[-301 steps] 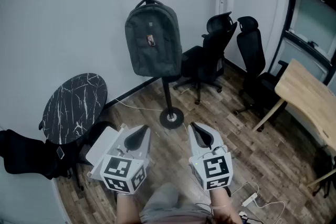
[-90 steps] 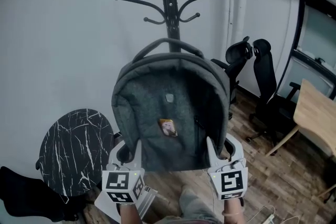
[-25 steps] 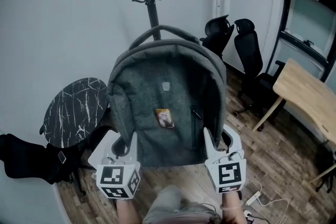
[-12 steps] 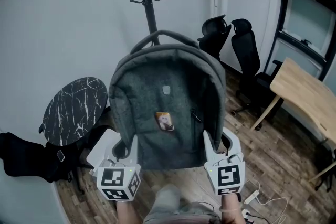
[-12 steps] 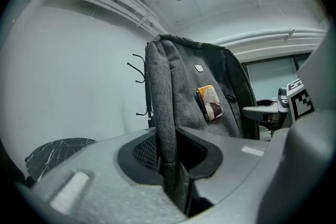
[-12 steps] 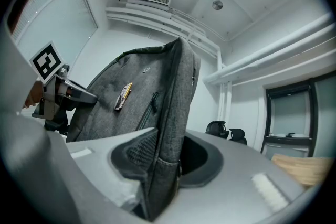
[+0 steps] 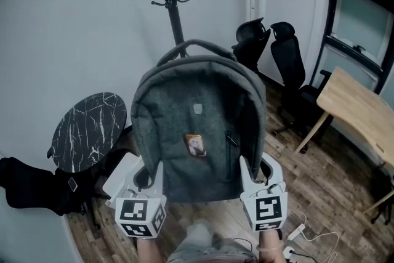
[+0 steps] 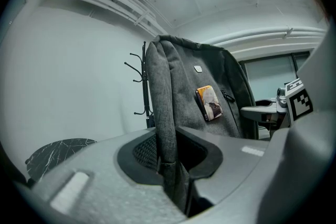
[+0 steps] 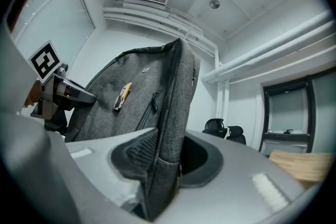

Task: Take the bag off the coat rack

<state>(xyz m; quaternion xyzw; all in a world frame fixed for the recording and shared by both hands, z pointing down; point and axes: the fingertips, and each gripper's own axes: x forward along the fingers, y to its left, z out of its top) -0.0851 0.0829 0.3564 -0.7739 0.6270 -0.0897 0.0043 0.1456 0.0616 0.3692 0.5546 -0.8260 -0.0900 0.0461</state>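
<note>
While the left gripper (image 7: 149, 174) pinches one side edge of the bag (image 7: 197, 126) and the right gripper (image 7: 250, 173) pinches the other, the bag stands upright between them. Beyond it, the hooks of the coat rack (image 7: 170, 3) look bare, so the lift seems done and only carrying it away is left. The bag hides its own straps and the rack's base.

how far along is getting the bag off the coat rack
Done: the backpack is off the coat rack, whose hooks are bare. In hand: the left gripper and right gripper clamp its lower side edges. Left: probably only carrying it away.
</note>
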